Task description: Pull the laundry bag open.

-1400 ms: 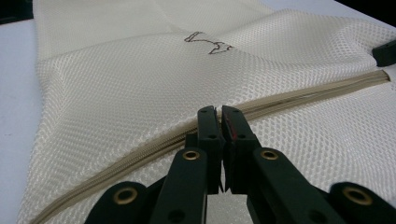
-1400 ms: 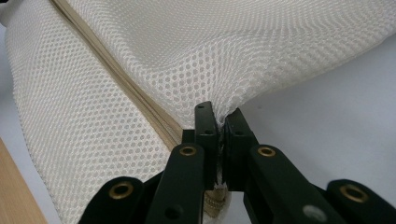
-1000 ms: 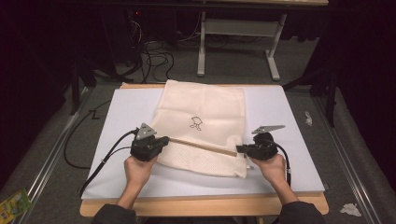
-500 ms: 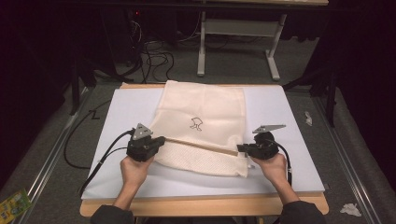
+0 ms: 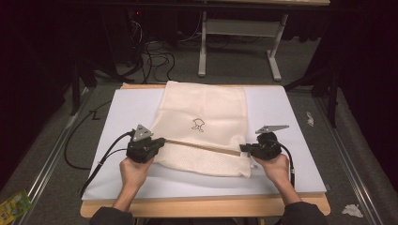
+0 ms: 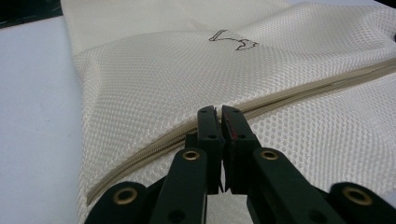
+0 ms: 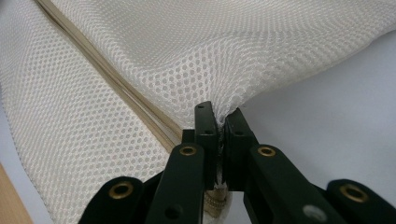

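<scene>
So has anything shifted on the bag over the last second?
Nothing visibly changed. The left gripper and right gripper stay clamped on opposite ends of the mesh bag at its zipper, and the bag lies in the same place on the white mat.

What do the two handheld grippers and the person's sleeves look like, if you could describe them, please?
Both the left gripper and the right gripper are black, with flat linked jaws joined by brass-coloured rivets. Each carries a grey three-cornered plate on top and trails a black cable. The left gripper's inner pad shows a thin red line. The sleeves are dark.
</scene>
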The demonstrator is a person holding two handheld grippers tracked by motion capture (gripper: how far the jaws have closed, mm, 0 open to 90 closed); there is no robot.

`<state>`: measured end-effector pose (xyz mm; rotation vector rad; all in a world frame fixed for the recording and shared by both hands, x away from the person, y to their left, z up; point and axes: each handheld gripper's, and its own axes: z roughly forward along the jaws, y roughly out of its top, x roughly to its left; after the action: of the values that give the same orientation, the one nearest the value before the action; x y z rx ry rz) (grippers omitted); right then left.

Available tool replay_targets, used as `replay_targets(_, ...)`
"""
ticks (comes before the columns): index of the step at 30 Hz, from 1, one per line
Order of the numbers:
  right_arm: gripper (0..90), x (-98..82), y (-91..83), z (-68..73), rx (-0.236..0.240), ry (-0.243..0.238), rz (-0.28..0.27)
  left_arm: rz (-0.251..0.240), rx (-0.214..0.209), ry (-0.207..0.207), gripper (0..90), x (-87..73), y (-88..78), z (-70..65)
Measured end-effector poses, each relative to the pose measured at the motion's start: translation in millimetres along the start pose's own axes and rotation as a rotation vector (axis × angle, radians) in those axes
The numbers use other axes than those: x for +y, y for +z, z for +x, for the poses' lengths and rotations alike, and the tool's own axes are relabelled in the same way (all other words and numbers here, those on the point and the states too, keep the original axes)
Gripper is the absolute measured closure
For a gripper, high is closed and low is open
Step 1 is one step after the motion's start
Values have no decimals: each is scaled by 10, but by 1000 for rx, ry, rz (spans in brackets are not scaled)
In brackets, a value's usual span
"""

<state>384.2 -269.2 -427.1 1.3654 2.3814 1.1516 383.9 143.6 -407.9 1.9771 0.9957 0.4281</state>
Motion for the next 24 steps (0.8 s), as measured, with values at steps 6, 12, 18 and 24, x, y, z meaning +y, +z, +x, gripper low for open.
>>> replay_targets(6,881,1,0,3,-4,-1,-1,2,-2,-1,872,-6,5,1)
replay_targets(12,882,-4,30,7,-48,-18,31,-4,3,-11,872,9,-28,42)
replay_targets(18,881,11,20,9,-48,-21,25,4,10,-5,872,-20,-43,36)
replay_targets(24,881,22,15,-18,-65,-25,23,4,8,-7,872,-20,-41,33)
